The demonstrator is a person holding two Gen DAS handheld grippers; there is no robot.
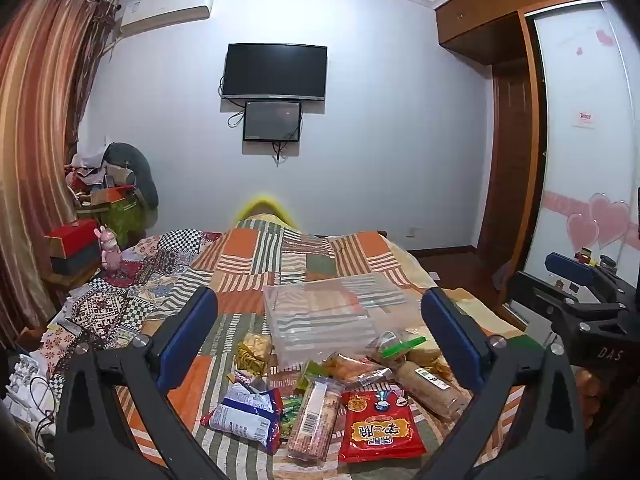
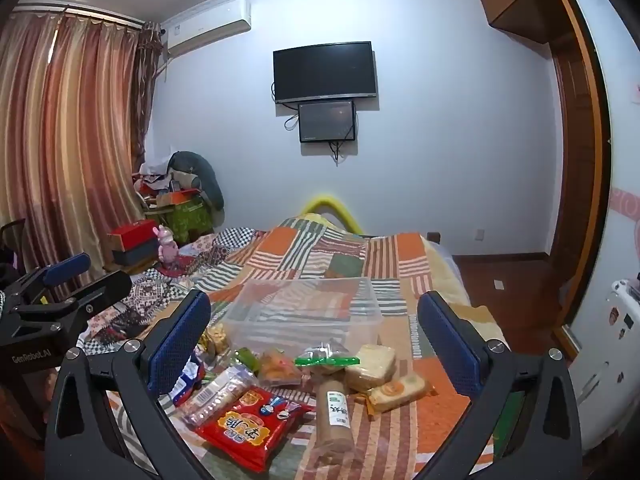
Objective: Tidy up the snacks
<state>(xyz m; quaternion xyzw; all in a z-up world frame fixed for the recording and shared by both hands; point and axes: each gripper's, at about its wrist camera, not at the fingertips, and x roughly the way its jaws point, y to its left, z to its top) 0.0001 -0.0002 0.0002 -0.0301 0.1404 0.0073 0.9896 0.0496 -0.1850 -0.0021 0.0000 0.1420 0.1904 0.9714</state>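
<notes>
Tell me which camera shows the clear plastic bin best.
The right wrist view: the clear plastic bin shows its whole open rim and walls, apparently empty, beyond the snack pile. In the left wrist view the bin is seen at an angle, its near corner hidden behind packets.

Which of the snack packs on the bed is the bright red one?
The flat red packet with yellow lettering, lying nearest the camera beside the barcoded biscuit pack. The other packs are clear, tan, blue or green.

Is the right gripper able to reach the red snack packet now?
Probably yes. The right gripper is open and holds nothing, and the red snack packet lies on top of the pile, just ahead and slightly left, with nothing covering it.
</notes>
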